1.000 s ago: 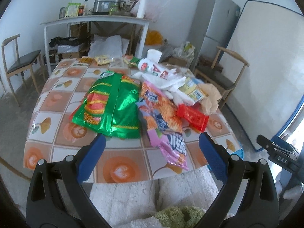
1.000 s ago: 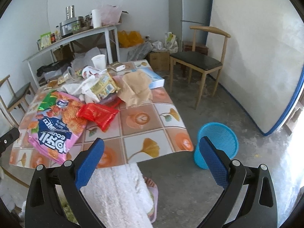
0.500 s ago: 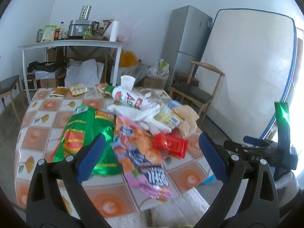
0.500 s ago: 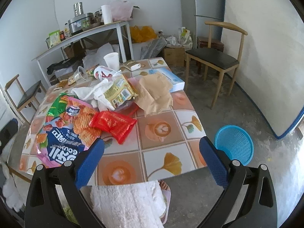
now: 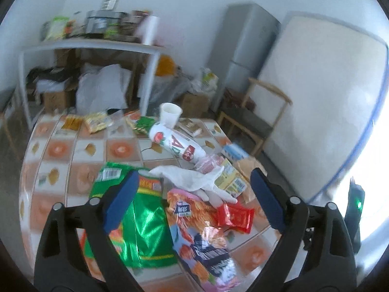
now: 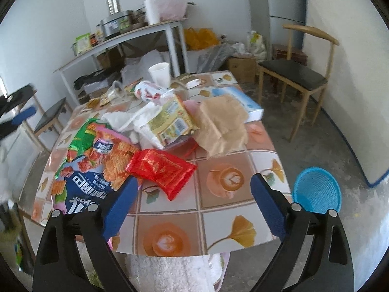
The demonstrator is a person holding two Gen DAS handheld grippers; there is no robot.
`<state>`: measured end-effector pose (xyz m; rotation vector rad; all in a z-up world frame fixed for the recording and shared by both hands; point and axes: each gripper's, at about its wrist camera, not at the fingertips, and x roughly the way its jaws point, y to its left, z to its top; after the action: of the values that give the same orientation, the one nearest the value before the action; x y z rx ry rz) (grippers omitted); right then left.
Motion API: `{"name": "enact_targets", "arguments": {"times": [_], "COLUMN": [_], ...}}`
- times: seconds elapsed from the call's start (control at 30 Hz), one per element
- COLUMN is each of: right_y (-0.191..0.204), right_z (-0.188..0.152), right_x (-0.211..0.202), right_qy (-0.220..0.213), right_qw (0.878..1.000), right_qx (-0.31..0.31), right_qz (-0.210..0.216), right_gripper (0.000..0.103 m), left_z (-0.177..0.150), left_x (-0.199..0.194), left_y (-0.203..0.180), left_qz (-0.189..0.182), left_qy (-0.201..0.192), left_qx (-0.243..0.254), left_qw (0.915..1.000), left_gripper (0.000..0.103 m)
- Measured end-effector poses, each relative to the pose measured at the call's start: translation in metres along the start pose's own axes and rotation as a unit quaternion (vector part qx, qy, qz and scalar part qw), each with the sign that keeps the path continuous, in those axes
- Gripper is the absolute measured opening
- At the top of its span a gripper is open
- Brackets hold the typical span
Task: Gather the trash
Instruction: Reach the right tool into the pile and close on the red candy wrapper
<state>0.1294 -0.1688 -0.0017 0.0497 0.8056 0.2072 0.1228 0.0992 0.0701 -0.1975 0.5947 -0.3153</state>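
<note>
Wrappers litter the tiled table (image 6: 218,228). A green snack bag (image 5: 143,228), an orange and blue chip bag (image 5: 201,241), a red packet (image 5: 234,215) and a white plastic bag (image 5: 192,181) lie in front of my left gripper (image 5: 193,203), which is open and empty above them. My right gripper (image 6: 192,203) is open and empty over the table's near edge, just short of the red packet (image 6: 161,166). The chip bag (image 6: 92,170), a yellow packet (image 6: 170,121) and brown paper (image 6: 223,124) lie beyond. A blue basket (image 6: 316,189) stands on the floor at the right.
A white cup (image 6: 160,74), a lying bottle (image 5: 177,144) and a blue box (image 6: 240,101) sit farther back on the table. A wooden chair (image 6: 296,75) stands at the right, a cluttered shelf table (image 6: 126,36) and a fridge (image 5: 240,56) behind. A white towel (image 6: 170,272) lies below.
Both grippers have moved forward and higher over the table; the wrappers appear closer. The left view has swung right. Both stay open and empty.
</note>
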Motion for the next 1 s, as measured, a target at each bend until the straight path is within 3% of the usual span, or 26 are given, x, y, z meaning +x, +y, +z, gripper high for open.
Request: {"name": "enact_targets", "arguments": {"times": [0.13,0.3,0.4,0.53,0.67,0.83,1.0], "right_y": [0.019,0.032,0.035,0.038,0.033,0.025,0.029], "right_z": [0.003,0.011,0.015,0.014,0.014,0.011,0.008], "right_x": [0.017,0.051,0.072,0.105,0.126,0.144,0.137], "right_qy": [0.006,0.027,0.048,0.079,0.095,0.116,0.120], "right_qw": [0.997,0.985,0.978,0.966,0.964,0.964,0.963], "right_qx": [-0.077,-0.156,-0.185,-0.228,-0.231,-0.218,-0.216], "right_qz": [0.028,0.069,0.089,0.091,0.087,0.095,0.105], "right_gripper": [0.089,0.089,0.089,0.089,0.089,0.088,0.074], "left_z": [0.007,0.003,0.000,-0.009,-0.015,-0.021,-0.021], "left_x": [0.039,0.103,0.137,0.173,0.190,0.199,0.195], "left_y": [-0.022,-0.038,-0.041,-0.043,-0.047,-0.047,-0.045], "left_qz": [-0.030,-0.066,-0.079,-0.063,-0.049,-0.060,-0.066], "left_qy": [0.065,0.169,0.219,0.261,0.273,0.284,0.281], "left_qx": [0.093,0.166,0.188,0.221,0.251,0.263,0.265], "left_qw": [0.9931,0.9693,0.9543,0.9374,0.9275,0.9203,0.9200], "left_gripper": [0.075,0.063,0.062,0.051,0.043,0.024,0.010]}}
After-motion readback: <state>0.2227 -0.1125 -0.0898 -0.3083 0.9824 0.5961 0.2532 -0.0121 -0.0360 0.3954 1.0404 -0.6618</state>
